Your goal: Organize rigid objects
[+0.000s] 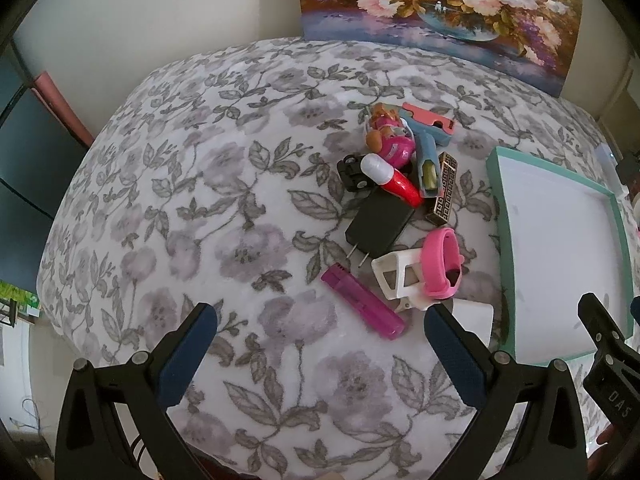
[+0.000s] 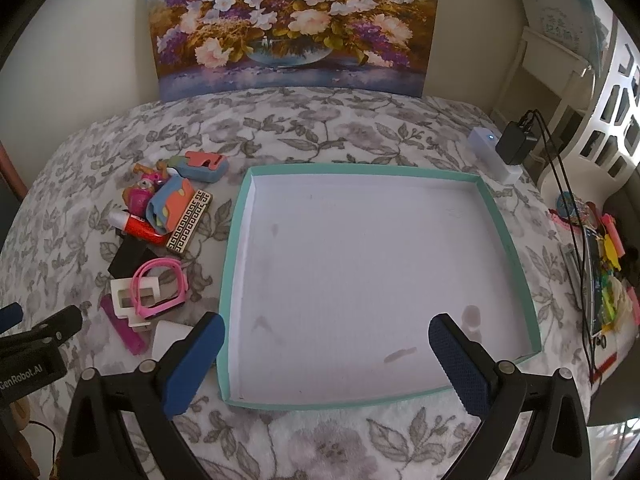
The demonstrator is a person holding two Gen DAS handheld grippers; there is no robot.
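Flowered grey-and-white bedding (image 1: 192, 208) covers the whole work surface, with a painting of flowers (image 2: 292, 20) propped against the wall at twelve o'clock. Largest of my things is the teal-rimmed tray (image 2: 236, 248), lying flat with nothing in it; my right gripper (image 2: 326, 354) hovers over its six o'clock edge, fingers spread wide and holding nothing. At nine o'clock from the tray, just beside its rim, sits the heap I have to sort. In the left wrist view it runs from twelve down to six o'clock: a pink and blue toy (image 1: 430, 120), a doll in pink (image 1: 390, 140), a red tube with a white cap (image 1: 394, 182), a brass patterned bar (image 1: 442, 190), a black plug adapter (image 1: 378, 222), a pink wristband (image 1: 442, 266) looped over a white frame (image 1: 394, 278), and a purple lighter (image 1: 362, 306) nearest me. My left gripper (image 1: 320, 346) hangs over bare bedding at the heap's six o'clock, fingers also wide apart and holding nothing.

I judge that sorting has not begun. The lighter lies loose and closest, so I would drop the left gripper onto it, fingers across its narrow width, then carry it toward three o'clock into the tray.
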